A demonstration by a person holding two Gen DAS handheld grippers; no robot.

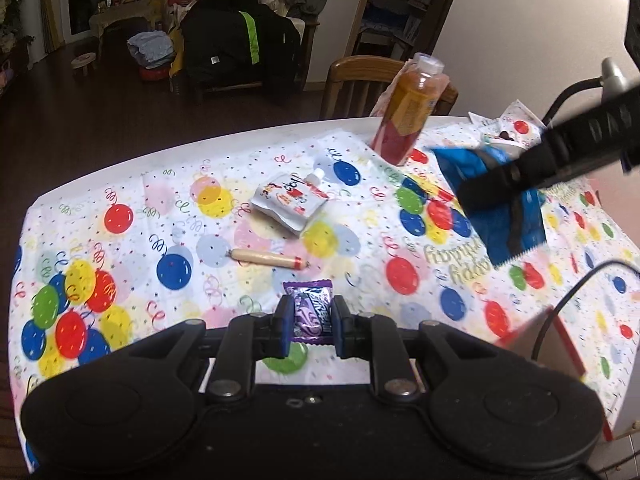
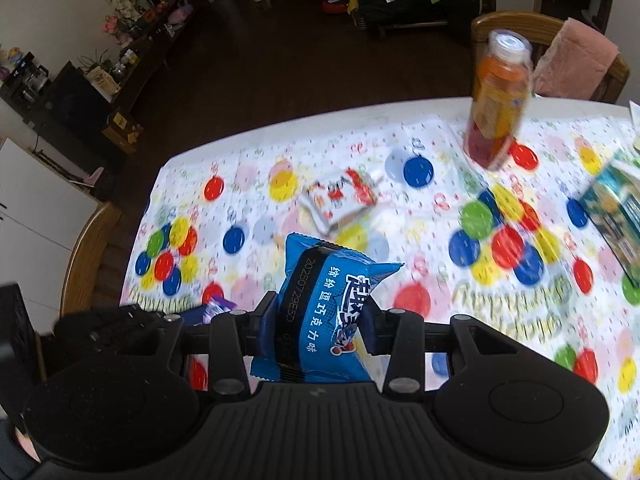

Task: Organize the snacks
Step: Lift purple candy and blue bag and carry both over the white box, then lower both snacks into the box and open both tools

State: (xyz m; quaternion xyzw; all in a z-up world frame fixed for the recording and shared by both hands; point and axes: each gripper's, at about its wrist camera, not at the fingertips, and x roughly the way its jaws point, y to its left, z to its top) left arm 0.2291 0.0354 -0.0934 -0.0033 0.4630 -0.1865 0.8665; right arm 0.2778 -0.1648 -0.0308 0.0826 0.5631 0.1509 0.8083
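White table (image 1: 132,160) with a balloon-print cloth (image 1: 120,256). On it: a juice bottle (image 1: 408,116) standing, a spout pouch (image 1: 290,198) and a sausage stick (image 1: 268,258) lying flat.

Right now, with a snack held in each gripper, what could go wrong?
The tall orange juice bottle stands close behind the right gripper and its blue snack packet; a swing could topple it. The left gripper pinches the small purple candy wrapper by its sides, so it may slip out.
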